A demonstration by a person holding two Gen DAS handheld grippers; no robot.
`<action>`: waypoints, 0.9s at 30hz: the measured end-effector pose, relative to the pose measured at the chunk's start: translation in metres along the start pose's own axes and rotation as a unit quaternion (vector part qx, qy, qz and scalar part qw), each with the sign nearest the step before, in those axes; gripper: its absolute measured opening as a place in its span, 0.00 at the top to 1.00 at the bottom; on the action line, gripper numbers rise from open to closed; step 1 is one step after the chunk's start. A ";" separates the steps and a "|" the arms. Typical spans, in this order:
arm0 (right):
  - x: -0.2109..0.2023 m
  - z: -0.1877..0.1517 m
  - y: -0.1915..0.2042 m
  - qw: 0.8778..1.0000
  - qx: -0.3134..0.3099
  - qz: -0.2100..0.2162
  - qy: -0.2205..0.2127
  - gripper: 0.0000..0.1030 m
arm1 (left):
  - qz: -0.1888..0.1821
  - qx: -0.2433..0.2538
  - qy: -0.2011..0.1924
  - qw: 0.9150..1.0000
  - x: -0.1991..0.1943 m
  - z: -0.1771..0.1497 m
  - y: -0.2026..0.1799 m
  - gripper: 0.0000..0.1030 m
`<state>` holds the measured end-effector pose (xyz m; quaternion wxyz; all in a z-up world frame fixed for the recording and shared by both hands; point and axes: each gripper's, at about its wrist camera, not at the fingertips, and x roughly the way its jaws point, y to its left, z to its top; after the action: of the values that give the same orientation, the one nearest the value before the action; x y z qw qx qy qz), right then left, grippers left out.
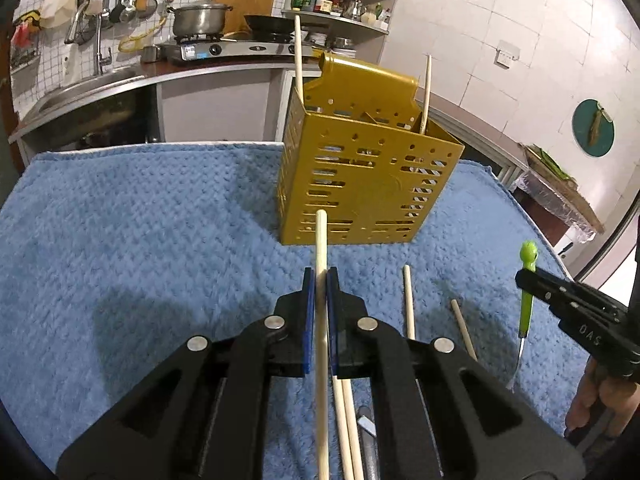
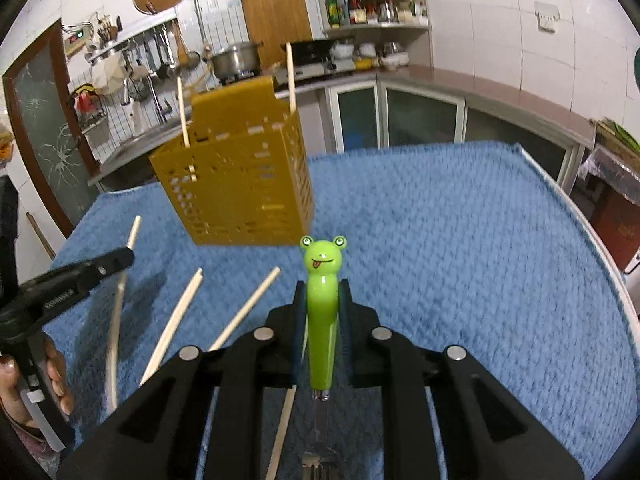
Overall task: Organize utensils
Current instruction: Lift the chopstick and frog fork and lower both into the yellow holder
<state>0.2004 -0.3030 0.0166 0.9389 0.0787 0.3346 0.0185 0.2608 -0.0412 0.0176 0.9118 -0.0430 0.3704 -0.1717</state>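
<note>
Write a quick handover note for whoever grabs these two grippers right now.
Left gripper: shut on a wooden chopstick.
Right gripper: shut on the frog-handled fork.
Gold utensil holder stands on the blue towel, with two chopsticks already in it.
Left: drop in both held items, then the loose chopsticks lying on the towel.

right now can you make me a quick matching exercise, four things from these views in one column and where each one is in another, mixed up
Things:
1. frog-handled fork
2. chopstick with its tip toward the holder
3. gold utensil holder
4. steel pot

Places:
A. on the stove in the background
B. clamped in the left gripper
C. standing on the blue towel
D. clamped in the right gripper

Pairs: 1-D, 2-B, 3-C, 4-A
</note>
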 end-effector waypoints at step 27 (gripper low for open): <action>-0.066 0.183 0.047 0.980 -0.031 0.032 -0.192 0.85 | 0.001 0.054 -0.268 0.962 -0.075 0.180 -0.055 0.96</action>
<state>0.2653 -0.2873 0.2048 0.9866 0.0623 0.1443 0.0439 0.3193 -0.0755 0.2081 0.9789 -0.0376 0.1027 -0.1727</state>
